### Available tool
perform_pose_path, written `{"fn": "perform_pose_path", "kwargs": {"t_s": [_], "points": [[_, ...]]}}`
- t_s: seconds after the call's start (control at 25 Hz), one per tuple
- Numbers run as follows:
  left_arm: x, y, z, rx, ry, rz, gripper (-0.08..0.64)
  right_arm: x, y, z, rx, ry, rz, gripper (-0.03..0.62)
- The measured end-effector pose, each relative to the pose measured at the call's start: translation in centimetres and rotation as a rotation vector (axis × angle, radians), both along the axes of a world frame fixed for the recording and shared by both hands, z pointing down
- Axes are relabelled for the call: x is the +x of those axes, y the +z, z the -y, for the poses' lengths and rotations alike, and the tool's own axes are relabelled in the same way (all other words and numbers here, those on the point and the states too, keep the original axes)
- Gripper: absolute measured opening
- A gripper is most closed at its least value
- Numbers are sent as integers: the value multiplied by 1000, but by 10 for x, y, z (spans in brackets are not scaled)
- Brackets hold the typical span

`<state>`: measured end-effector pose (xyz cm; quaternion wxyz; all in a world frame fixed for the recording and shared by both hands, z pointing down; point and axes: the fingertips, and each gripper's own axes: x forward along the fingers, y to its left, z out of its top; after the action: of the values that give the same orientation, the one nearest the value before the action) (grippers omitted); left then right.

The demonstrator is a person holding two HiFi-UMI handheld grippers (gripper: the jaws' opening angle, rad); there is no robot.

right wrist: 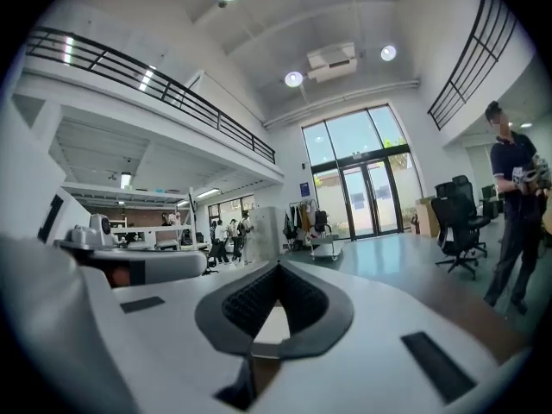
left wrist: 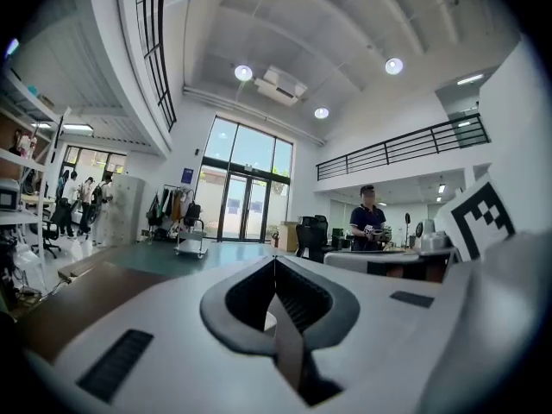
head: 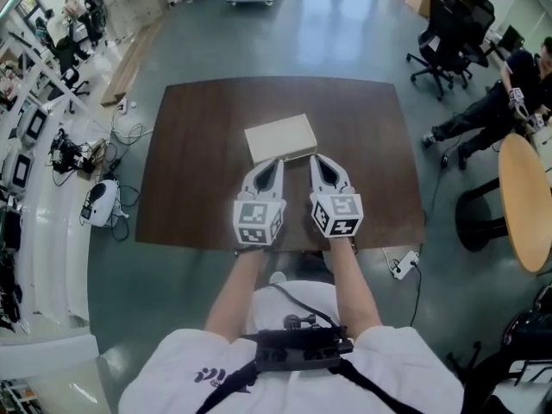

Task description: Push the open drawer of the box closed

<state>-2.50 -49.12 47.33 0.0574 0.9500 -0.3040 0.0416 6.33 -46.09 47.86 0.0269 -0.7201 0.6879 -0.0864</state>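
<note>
A flat cream box (head: 280,138) lies near the middle of the dark brown table (head: 190,171). I cannot make out a drawer sticking out of it in the head view. Both grippers point at the box's near side, side by side. The tips of my left gripper (head: 276,164) reach the near left part of the box, and the tips of my right gripper (head: 316,159) reach the near right part. In the left gripper view the left gripper (left wrist: 274,262) has its jaws meeting at the tip. The right gripper (right wrist: 278,266) is likewise shut. A cream patch shows through each jaw opening.
The table's near edge (head: 285,248) is just below the marker cubes. Black office chairs (head: 448,33) and a seated person (head: 509,102) are at the right, beside a round wooden table (head: 528,201). A power strip (head: 404,266) lies on the floor. Cables and gear (head: 73,158) crowd the left.
</note>
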Motion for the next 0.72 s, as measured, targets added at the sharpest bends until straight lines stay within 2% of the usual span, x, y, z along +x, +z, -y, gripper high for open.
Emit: {"fn": "perform_pose_path", "kwargs": {"t_s": [0.24, 0.48, 0.6, 0.72], "points": [[-15, -24, -21, 47, -6, -51, 9, -8, -34, -30, 65, 50, -90, 5], [-5, -37, -26, 69, 4, -72, 9, 2, -58, -34, 98, 81, -133, 5], [21, -36, -5, 74, -11, -71, 9, 30, -54, -12, 104, 68, -131, 5], [22, -45, 35, 78, -51, -68, 9, 33, -56, 30, 96, 28, -123, 5]]}}
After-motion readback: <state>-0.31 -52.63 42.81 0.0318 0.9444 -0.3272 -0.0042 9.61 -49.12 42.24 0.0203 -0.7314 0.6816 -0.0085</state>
